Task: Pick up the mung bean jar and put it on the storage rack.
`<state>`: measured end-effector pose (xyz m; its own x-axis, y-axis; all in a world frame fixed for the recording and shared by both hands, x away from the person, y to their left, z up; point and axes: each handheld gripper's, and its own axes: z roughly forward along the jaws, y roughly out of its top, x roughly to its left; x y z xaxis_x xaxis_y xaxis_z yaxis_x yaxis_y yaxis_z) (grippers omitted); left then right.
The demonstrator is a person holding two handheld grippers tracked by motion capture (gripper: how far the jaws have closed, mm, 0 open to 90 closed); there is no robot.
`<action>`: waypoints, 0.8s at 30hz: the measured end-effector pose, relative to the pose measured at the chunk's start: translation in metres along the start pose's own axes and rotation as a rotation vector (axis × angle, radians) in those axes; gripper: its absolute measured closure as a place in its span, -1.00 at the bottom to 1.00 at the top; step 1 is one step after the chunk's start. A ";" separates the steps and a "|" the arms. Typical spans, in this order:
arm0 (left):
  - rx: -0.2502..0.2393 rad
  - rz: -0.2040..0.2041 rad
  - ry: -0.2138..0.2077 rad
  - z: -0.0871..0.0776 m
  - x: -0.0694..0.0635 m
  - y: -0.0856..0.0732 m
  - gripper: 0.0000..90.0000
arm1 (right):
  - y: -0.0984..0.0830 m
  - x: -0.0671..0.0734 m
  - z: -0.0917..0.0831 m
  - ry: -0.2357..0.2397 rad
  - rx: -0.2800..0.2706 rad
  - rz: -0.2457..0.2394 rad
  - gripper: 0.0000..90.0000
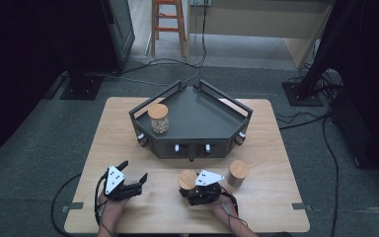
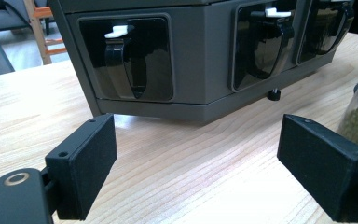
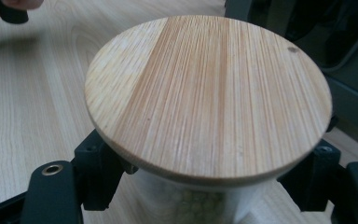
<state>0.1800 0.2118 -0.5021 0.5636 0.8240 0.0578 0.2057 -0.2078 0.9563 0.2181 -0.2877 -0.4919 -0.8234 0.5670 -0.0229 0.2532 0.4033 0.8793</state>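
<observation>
High view: my right gripper (image 1: pixel 201 186) sits at the table's (image 1: pixel 128 217) near edge with its jaws around a jar (image 1: pixel 187 179) capped by a wooden lid. A second jar (image 1: pixel 238 173) stands just to its right, and a third (image 1: pixel 158 118) already stands on the tray (image 1: pixel 197 116). I judge the step in hand to be grasping this jar for transfer to the tray; the next move calls for a firm grip below the lid, an upright lift and clearance over the tray's rail. My left gripper (image 1: pixel 130 178) lies to the left, holding nothing.

Left gripper view: my pads (image 2: pixel 86 165) stand wide apart over bare wood, touching nothing, and face the tray's front panel (image 2: pixel 200 56).

Right gripper view: the lid (image 3: pixel 207 91) lies between my pads (image 3: pixel 98 175), which flank the glass body beneath it on both sides; they appear clamped on the jar, though the contact itself is hidden under the lid's rim.
</observation>
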 end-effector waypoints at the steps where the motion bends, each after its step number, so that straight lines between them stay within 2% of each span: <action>1: 0.003 0.003 0.000 0.000 0.000 0.000 -0.74 | 0.001 -0.001 -0.001 -0.001 -0.002 0.003 -0.44; 5: 0.007 0.010 0.000 0.001 -0.002 0.000 -0.74 | 0.003 -0.005 -0.004 0.004 -0.005 0.029 -0.44; 9: 0.012 0.024 -0.005 0.003 -0.004 0.001 -0.74 | 0.005 -0.005 -0.006 -0.007 -0.003 0.024 -0.44; 24: 0.012 0.025 -0.014 0.003 -0.004 0.001 -0.74 | 0.017 -0.009 -0.015 -0.012 -0.024 0.035 -0.44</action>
<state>0.1803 0.2066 -0.5023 0.5796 0.8112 0.0780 0.2007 -0.2348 0.9511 0.2217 -0.2969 -0.4697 -0.8080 0.5892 0.0023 0.2692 0.3657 0.8910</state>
